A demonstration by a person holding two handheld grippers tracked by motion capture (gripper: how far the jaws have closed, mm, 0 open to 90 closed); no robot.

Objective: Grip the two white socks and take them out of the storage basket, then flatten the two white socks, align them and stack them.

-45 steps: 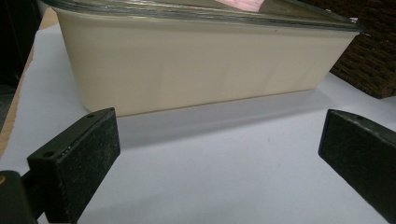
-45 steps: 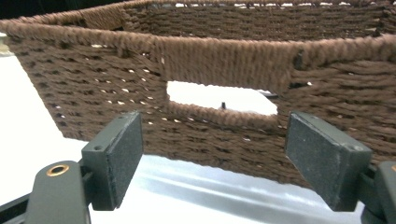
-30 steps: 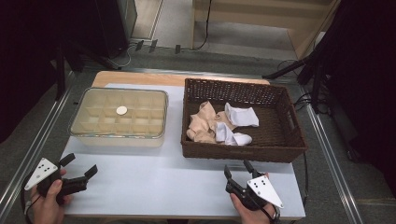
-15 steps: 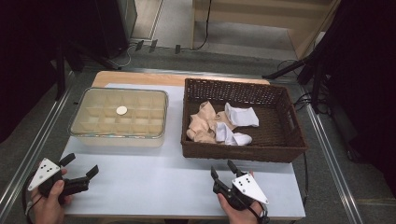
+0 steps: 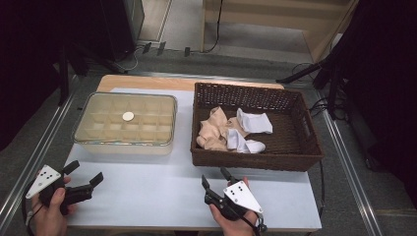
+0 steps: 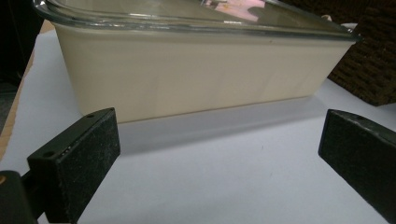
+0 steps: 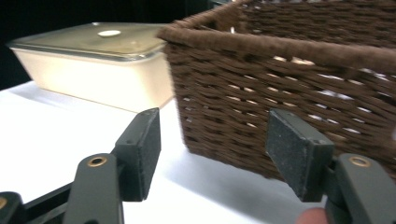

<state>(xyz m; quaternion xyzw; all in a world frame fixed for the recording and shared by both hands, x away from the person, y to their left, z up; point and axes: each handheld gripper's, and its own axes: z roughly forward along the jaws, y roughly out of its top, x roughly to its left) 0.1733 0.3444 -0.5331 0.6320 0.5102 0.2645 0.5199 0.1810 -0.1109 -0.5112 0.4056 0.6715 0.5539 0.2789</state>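
high view: right gripper (image 5: 215,180), jaws wide and empty, lower middle, faces the basket (image 5: 295,157); soft, light socks (image 5: 253,122) inside, pinch a fold.

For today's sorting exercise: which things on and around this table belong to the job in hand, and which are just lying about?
Likely part of the job:
left gripper, jaws open
right gripper, jaws open, nothing between them
wicker basket
socks
lidded compartment box

Just lying about:
cables on the floor
wooden board under the mat

open hand-held gripper (image 7: 212,156) before wicker basket (image 7: 299,93)
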